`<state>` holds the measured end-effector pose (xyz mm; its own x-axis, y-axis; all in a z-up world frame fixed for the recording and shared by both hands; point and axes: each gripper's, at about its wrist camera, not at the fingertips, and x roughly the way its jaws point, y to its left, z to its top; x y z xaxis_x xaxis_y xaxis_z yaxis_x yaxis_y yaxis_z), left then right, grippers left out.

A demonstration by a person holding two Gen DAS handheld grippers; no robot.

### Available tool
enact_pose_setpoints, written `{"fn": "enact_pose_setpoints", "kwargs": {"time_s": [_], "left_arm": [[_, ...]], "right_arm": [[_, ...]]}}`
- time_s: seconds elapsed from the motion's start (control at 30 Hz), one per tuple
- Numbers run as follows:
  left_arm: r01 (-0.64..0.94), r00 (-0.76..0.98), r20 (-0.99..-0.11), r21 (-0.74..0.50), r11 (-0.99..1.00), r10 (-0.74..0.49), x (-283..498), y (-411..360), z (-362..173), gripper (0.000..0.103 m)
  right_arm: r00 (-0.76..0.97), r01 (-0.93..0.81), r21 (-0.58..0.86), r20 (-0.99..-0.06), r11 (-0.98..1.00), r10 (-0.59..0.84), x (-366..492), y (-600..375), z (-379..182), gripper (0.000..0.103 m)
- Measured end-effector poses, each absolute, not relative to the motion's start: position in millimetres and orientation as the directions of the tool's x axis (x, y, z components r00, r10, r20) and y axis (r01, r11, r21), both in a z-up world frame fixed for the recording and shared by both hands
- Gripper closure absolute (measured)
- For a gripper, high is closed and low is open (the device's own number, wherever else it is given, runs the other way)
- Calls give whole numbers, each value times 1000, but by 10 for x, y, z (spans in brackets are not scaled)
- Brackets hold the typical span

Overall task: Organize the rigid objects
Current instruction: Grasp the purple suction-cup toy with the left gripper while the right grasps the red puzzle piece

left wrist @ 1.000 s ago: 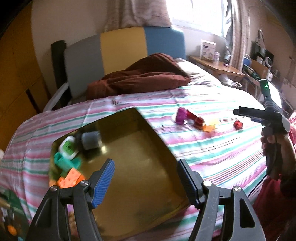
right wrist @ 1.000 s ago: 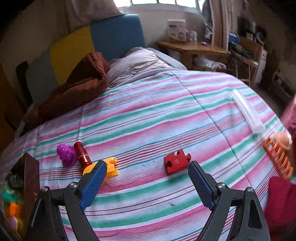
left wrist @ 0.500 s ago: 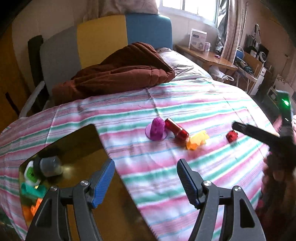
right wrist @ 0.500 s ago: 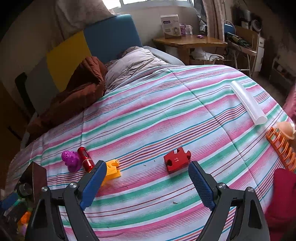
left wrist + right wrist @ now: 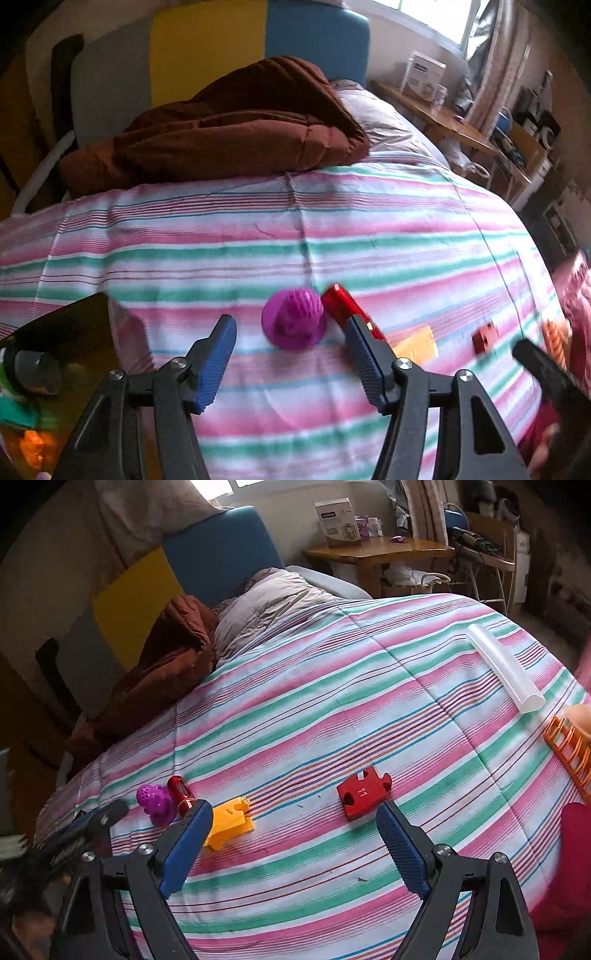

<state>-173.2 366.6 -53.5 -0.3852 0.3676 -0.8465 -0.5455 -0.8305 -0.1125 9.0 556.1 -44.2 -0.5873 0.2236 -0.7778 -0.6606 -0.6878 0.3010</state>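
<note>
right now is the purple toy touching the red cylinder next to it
Touching. The right wrist view shows the purple toy pressed against the red cylinder with no stripe of bedspread between them; the left wrist view agrees, though blurred.

the bedspread (image 5: 332, 701) is striped in pink, green and white, with thin red and blue lines. on it are seen a purple toy (image 5: 294, 318), a glossy red cylinder (image 5: 347, 306), a yellow puzzle piece (image 5: 229, 821) and a red puzzle piece (image 5: 364, 792) — marked with white numerals. the headboard (image 5: 258, 48) is panelled grey, yellow and blue; the quilt (image 5: 221, 136) is rust-brown.
</note>
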Motion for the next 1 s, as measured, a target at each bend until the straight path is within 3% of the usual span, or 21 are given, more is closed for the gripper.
{"fn": "enact_pose_setpoints", "kwargs": {"time_s": [0.1,0.2,0.23,0.53,0.77,1.0], "left_arm": [[-525,-364,-855,-139,-840,369,-1887,3776,-672,40],[-513,-298,-881,-177,-840,367,-2003,3833,-898,65],[-518,-278,-887,-185,-835,369,-2006,3844,-942,69],[-660,-248,-874,-163,-733,417,-1401,3790,-853,69],[-793,-261,-859,-70,-605,441,-535,3711,-736,69],[-837,-209,-846,-104,-537,490,-40,3627,-896,70]], "right_arm": [[-591,-666,318,-777,-675,216,107,5589,-453,12],[-592,-672,335,-778,-660,208,119,5625,-471,12],[-593,-674,339,-778,-657,207,121,5635,-474,12],[-602,-730,394,-757,-559,252,303,5837,-468,12],[-612,-770,504,-756,-390,232,570,6122,-618,12],[-585,-797,498,-778,-343,229,634,6174,-705,15]]}}
